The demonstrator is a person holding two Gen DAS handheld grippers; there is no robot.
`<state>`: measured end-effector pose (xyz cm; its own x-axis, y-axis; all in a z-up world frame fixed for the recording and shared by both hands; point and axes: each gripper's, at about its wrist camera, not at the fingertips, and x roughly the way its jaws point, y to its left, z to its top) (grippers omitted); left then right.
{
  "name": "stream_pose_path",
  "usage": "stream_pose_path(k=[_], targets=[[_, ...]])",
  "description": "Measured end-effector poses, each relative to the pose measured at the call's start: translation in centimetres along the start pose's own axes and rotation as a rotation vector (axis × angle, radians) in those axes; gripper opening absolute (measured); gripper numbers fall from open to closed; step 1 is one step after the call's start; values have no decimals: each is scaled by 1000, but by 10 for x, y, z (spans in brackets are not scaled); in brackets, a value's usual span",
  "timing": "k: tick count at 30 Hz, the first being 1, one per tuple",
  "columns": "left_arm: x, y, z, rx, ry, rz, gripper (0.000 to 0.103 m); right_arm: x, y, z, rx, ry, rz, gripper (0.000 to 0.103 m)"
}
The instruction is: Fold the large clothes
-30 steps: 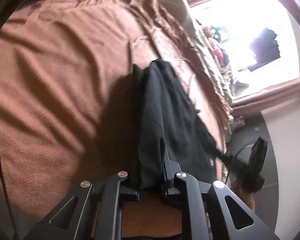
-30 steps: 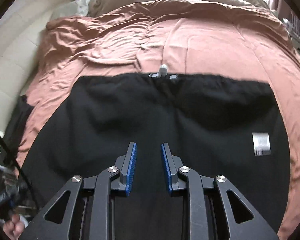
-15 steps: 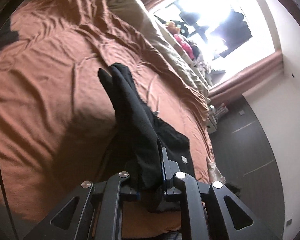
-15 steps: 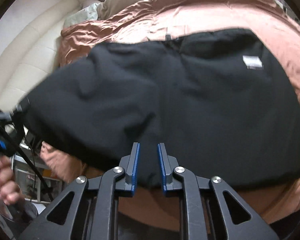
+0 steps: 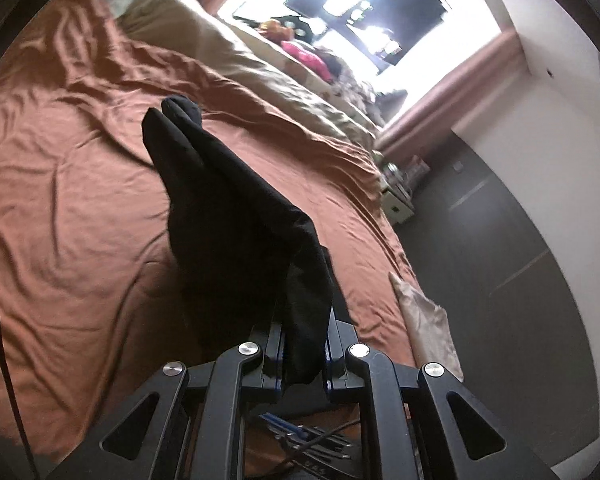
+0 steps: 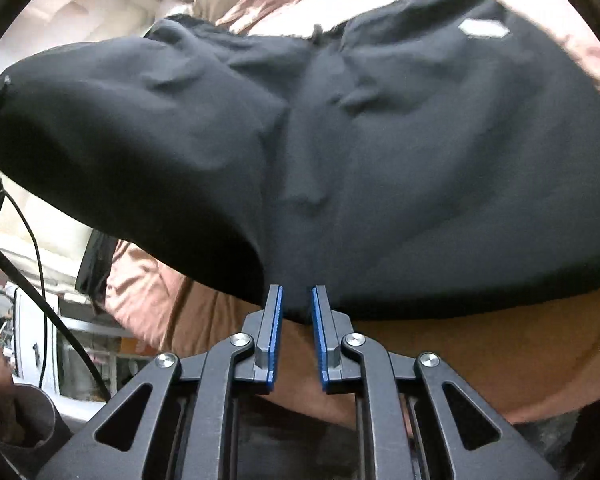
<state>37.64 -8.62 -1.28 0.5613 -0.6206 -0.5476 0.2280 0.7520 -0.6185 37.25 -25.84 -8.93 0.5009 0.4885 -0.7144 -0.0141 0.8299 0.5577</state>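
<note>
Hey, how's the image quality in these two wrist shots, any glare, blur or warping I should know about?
Left wrist view: the window is blown out to white, the black garment shows almost no fabric detail, and the fisheye bends the brown bedspread. Right wrist view: even light, but the garment is soft with motion blur, its white tag is unreadable, and the edges curve strongly.

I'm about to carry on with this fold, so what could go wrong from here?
1. The right tool stands open at the black fabric garment's lower edge, so that side may sag unheld.
2. Only the left tool grips a bunched fold; lifting further could drag the garment askew across the rust-brown bedspread.
</note>
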Motion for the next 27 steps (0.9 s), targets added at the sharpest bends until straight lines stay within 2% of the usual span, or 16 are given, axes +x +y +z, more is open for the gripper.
stream_pose_path(k=[9,12,14,17,19,21,22,24,25,26,27], targets=[[62,-62,-15,133,111,-9,13,-94,-66,-14,123,-168,47,13],[86,-76,-25,166,153,-7,13,-122,-91,-27,175,-241,41,28],[101,-83,-32,182,181,-9,13,-141,-107,-36,221,-292,19,46],[130,-92,-46,210,242,-8,14,-157,-133,-50,287,-337,10,48],[156,-97,-60,238,326,2,15,-163,-146,-58,321,-348,10,48],[176,-100,-74,253,410,13,24,-165,-155,-63,337,-348,10,48],[181,-101,-78,259,435,10,26,-165,-159,-64,344,-347,21,48],[181,-101,-82,263,454,-30,38,-165,-161,-67,349,-350,41,48],[178,-101,-81,260,450,-53,42,-167,-161,-67,349,-352,48,56],[172,-98,-78,254,438,-76,50,-168,-160,-66,346,-356,55,67],[165,-95,-74,250,421,-78,58,-167,-157,-64,336,-361,70,71]])
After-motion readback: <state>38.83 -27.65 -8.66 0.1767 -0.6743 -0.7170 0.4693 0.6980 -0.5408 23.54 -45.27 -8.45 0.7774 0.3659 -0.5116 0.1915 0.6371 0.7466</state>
